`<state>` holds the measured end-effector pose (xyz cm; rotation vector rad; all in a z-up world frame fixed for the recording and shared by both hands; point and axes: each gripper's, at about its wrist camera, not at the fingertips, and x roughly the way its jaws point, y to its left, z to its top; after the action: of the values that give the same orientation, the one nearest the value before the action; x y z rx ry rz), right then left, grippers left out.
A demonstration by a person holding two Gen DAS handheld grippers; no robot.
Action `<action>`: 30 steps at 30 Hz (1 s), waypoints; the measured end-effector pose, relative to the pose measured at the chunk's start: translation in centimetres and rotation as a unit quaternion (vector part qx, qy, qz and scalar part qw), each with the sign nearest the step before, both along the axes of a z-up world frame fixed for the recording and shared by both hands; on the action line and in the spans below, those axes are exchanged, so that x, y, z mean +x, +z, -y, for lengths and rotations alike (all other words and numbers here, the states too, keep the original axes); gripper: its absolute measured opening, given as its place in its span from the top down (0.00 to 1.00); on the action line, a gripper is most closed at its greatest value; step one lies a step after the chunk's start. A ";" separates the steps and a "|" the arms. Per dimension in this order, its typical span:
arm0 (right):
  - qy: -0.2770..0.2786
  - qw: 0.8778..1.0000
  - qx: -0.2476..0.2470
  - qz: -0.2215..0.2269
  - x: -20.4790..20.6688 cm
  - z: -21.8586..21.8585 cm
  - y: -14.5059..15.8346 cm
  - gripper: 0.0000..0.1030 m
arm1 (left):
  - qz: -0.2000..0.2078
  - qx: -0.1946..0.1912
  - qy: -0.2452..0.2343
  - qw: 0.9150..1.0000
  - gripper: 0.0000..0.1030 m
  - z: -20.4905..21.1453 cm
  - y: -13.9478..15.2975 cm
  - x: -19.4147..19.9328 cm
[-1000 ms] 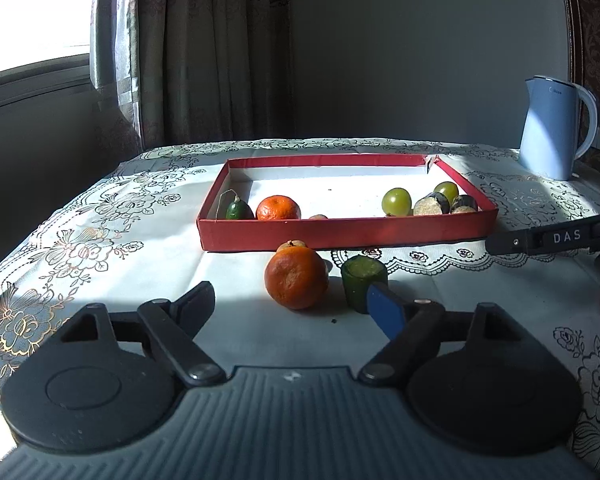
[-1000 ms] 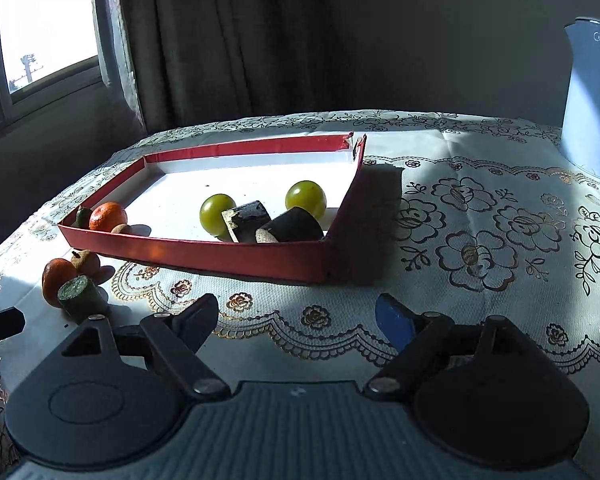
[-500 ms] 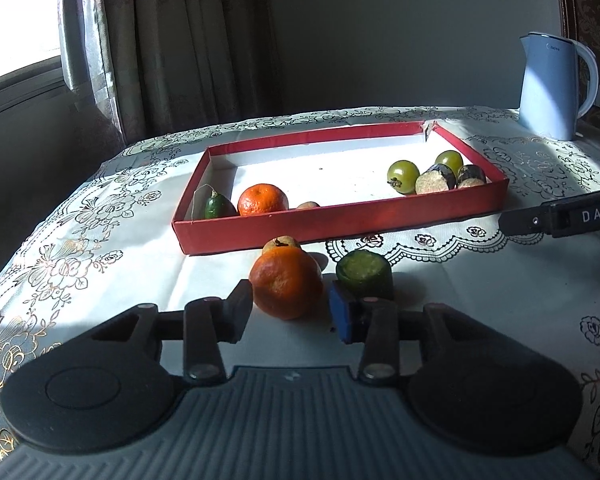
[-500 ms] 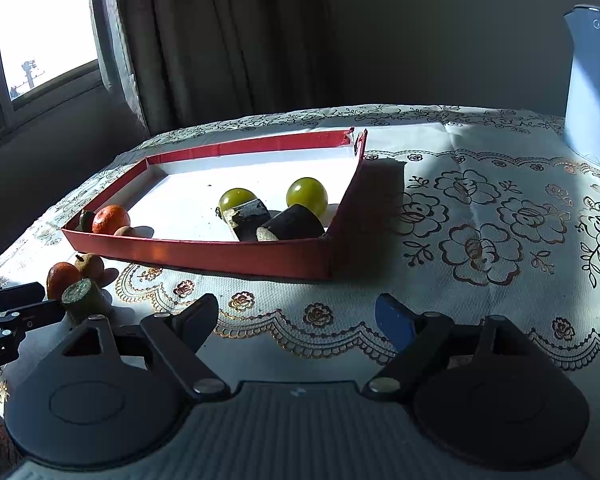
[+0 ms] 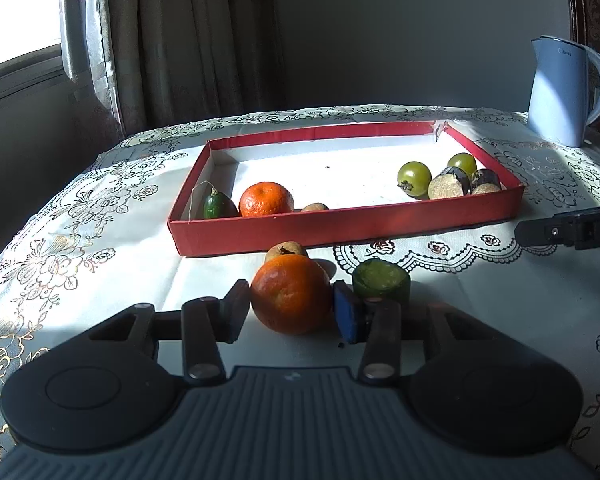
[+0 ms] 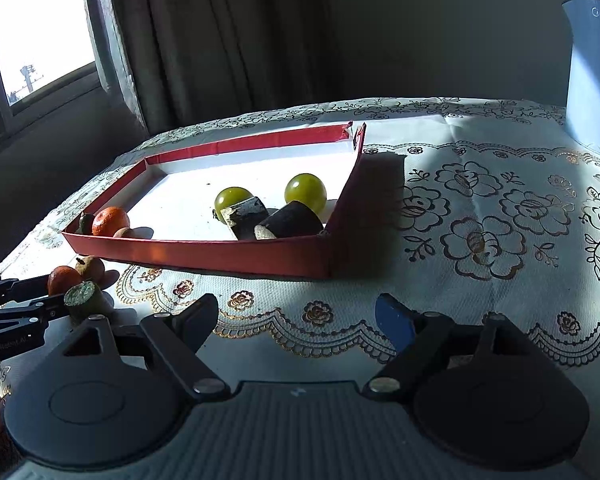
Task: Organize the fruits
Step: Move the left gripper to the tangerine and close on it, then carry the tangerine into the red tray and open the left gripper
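Place: a home room
Signs: heavy curtains (image 5: 172,40), window (image 6: 32,32), floral tablecloth (image 6: 480,208), electric kettle (image 5: 560,92)

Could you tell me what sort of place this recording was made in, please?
Most likely a room in a home: a table under a floral lace tablecloth, heavy curtains beside a sunlit window, and an electric kettle standing near the red fruit tray.

Left gripper (image 5: 291,312) low over table, fingers (image 5: 236,310) narrowed, one at 9 o'clock, other at 3 o'clock, pads appear touching what sits between. Right gripper (image 6: 296,320) held level, jaws spread wide, nothing between; its tip shows at left view's 3 o'clock edge.
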<state>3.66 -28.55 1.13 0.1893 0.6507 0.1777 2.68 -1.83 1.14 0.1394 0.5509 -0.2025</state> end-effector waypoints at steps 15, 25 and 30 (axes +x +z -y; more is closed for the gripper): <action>-0.002 1.000 0.002 0.000 0.0 0.1 0.0 0.16 | 0.079 -0.008 0.013 0.997 0.60 -0.4 5.2 0.4; -0.004 1.000 0.010 -0.001 0.1 0.3 0.0 0.16 | 0.048 -0.011 0.080 0.996 0.60 -1.0 4.4 9.9; -0.004 1.000 0.010 -0.002 0.2 0.2 0.0 0.16 | 0.031 -0.020 0.092 0.995 0.60 -1.6 4.0 12.4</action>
<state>3.82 -28.78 1.10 0.2120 0.6517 0.1771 15.04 -0.21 5.18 0.0553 0.4952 -0.0292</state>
